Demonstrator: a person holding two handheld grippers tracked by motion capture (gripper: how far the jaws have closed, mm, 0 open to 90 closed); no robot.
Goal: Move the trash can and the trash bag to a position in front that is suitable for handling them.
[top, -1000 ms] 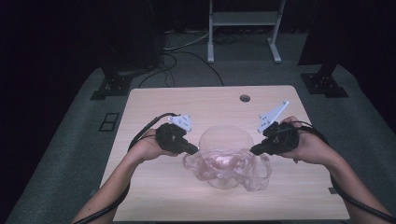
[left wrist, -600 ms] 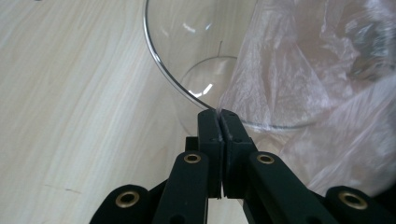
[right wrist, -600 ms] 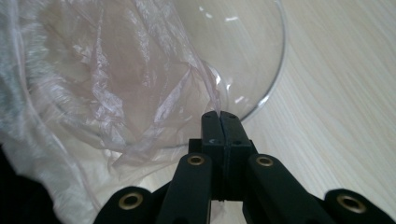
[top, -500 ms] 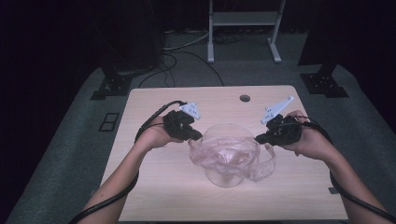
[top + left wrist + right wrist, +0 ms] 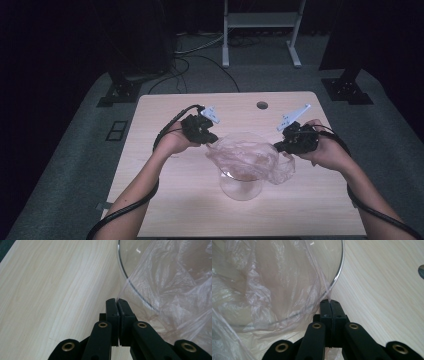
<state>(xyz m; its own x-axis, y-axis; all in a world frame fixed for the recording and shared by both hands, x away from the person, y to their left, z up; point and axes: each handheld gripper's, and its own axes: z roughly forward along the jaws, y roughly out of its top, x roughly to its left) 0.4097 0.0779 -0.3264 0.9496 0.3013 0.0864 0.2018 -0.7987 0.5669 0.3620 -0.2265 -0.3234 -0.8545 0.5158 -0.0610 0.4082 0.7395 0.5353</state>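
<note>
Hands are drifting up the table since a second ago, dragging the thin, crinkly clear plastic bag with them, so it's getting stretched over the clear glass bowl on the light wooden table. Left gripper and right gripper are both clamping tight on the film's edges just outside the rim. Bag's sagging into the bowl, wrinkled and see-through.

Bowl rim veiled by plastic bag

Both forearms reach in over the desk, left claw and right claw each with jaws pinched together, held level, facing inward.
</note>
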